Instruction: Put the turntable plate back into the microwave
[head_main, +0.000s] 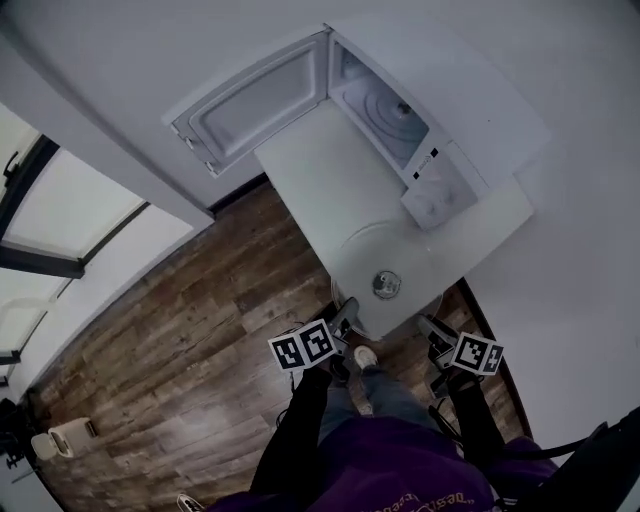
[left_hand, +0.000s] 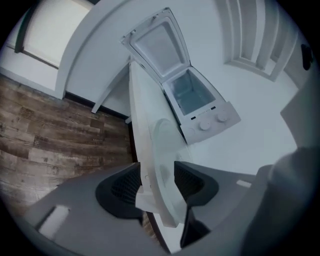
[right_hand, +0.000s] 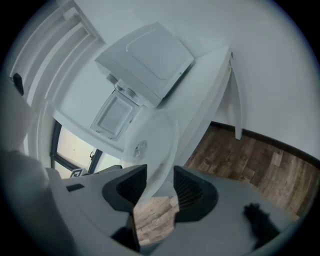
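Observation:
The clear glass turntable plate (head_main: 385, 250) lies flat on the near end of the white table (head_main: 315, 170), its near rim over the table's edge. A small round hub (head_main: 386, 284) sits at its middle. The white microwave (head_main: 440, 175) stands at the table's far end, its door (head_main: 255, 100) swung wide and the cavity (head_main: 380, 105) showing. My left gripper (head_main: 345, 318) is at the plate's left near rim, and its jaws stand open astride the plate (left_hand: 167, 150). My right gripper (head_main: 432, 328) is at the right near rim, open too, with the plate (right_hand: 152, 140) between its jaws.
White walls close in behind and to the right of the table. Wooden floor (head_main: 180, 330) spreads to the left, with a window (head_main: 60, 200) beyond. The person's legs and shoes (head_main: 362, 358) are just under the table's near end.

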